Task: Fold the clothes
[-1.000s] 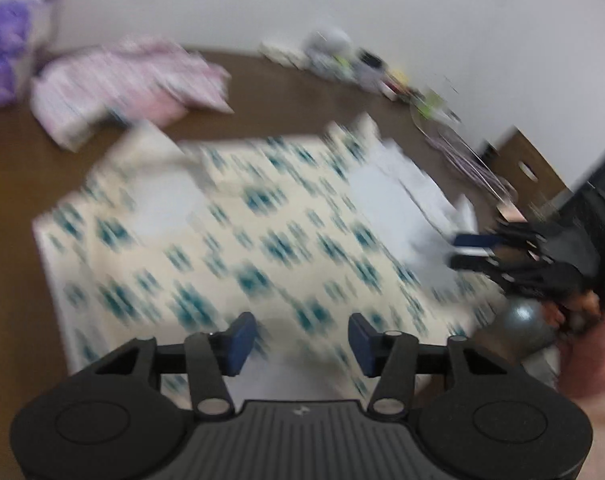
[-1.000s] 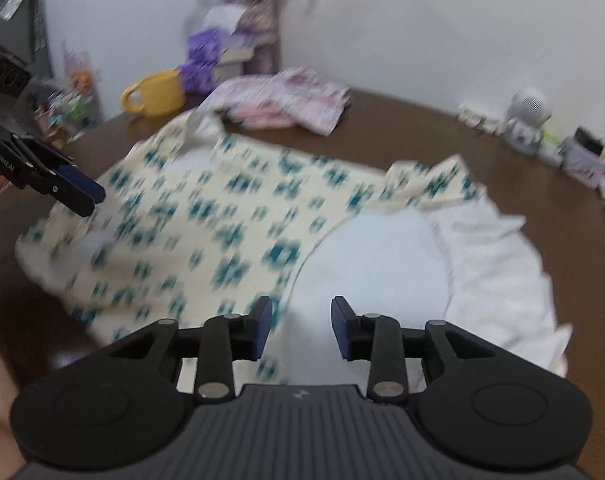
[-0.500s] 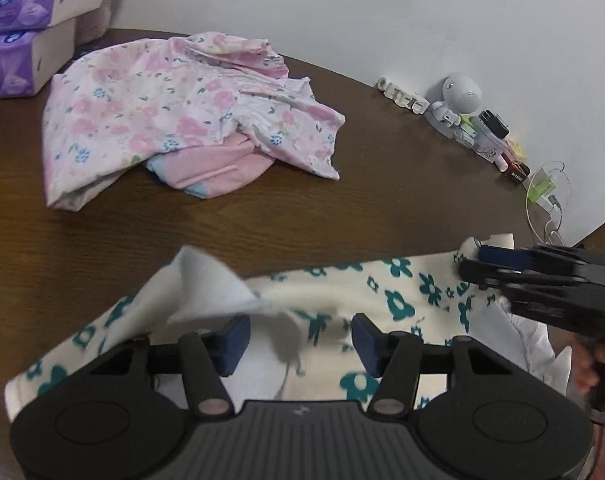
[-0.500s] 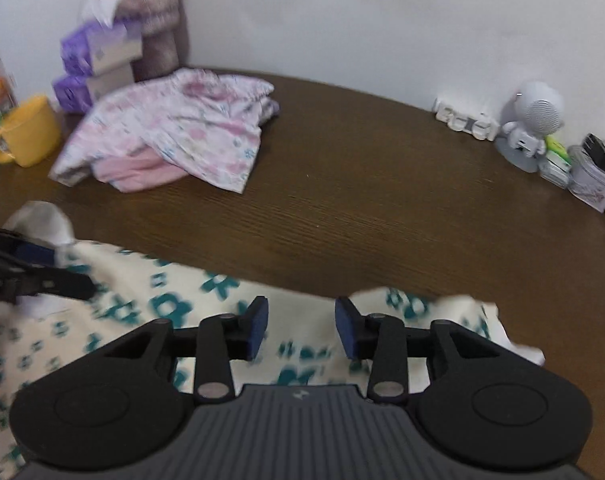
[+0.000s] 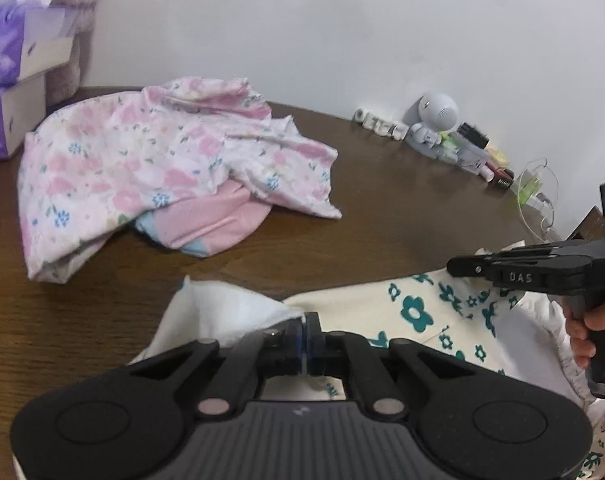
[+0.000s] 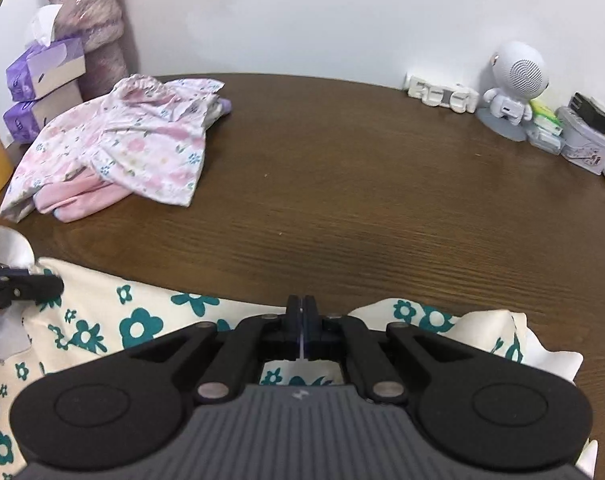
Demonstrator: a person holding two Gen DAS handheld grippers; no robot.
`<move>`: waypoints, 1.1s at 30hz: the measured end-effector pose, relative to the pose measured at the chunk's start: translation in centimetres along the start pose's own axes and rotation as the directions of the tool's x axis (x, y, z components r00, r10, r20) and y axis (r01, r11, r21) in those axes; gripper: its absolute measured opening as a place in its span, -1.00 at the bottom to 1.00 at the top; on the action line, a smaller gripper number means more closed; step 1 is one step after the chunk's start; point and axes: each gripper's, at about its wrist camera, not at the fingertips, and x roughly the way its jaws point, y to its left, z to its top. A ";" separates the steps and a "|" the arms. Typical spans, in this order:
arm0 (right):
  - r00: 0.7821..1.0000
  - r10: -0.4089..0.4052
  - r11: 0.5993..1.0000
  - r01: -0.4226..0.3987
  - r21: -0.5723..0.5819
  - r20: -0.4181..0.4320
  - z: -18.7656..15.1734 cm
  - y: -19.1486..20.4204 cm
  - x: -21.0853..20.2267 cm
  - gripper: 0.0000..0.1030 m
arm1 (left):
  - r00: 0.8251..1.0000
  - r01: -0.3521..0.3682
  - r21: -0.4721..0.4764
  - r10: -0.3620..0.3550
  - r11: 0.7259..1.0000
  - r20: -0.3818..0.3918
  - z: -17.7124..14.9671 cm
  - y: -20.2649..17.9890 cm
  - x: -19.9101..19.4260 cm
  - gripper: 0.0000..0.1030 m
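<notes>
Dark wood-grain table (image 6: 342,208) is running back to a white wall, carrying a crumpled pink floral garment (image 6: 134,144), 2 purple tissue boxes (image 6: 42,80) and a white robot-shaped speaker (image 6: 514,80). Along the near edge, the cream garment with teal flowers (image 6: 102,320) is lying spread out. The left gripper (image 5: 304,332) and the right gripper (image 6: 302,320) are both pinching its far edge with fingers pressed together.

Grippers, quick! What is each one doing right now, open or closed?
Left gripper: jaws closed on the far edge of the cream garment with teal flowers.
Right gripper: jaws closed on the same garment's far edge.
</notes>
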 end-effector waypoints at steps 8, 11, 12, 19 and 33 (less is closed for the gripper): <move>0.999 -0.010 0.999 0.009 0.034 0.035 -0.5 0.1 -1.4 -0.90 | 0.999 0.024 -0.086 -0.026 0.996 -0.025 1.3 0.9 0.4 -0.87; 0.999 -0.014 0.999 0.012 0.046 0.049 -0.7 0.2 -1.9 -0.87 | 0.994 0.102 -0.078 -0.105 0.992 -0.032 0.9 0.9 -1.7 -0.64; 0.999 -0.013 0.999 0.010 0.050 0.053 -0.8 0.2 -2.2 -0.87 | 0.993 0.111 -0.046 -0.113 0.993 -0.038 0.6 0.6 -2.6 -0.52; 0.994 0.069 0.998 -0.070 0.008 0.086 -5.9 1.6 -8.9 -0.47 | 0.987 0.066 0.210 -0.034 0.975 -0.155 -2.9 -1.3 -6.3 -0.35; 0.997 0.021 0.999 -0.023 0.029 0.077 -14.6 1.8 -11.4 -0.47 | 0.980 -0.200 0.138 0.201 0.970 0.004 -3.6 0.4 -10.4 0.05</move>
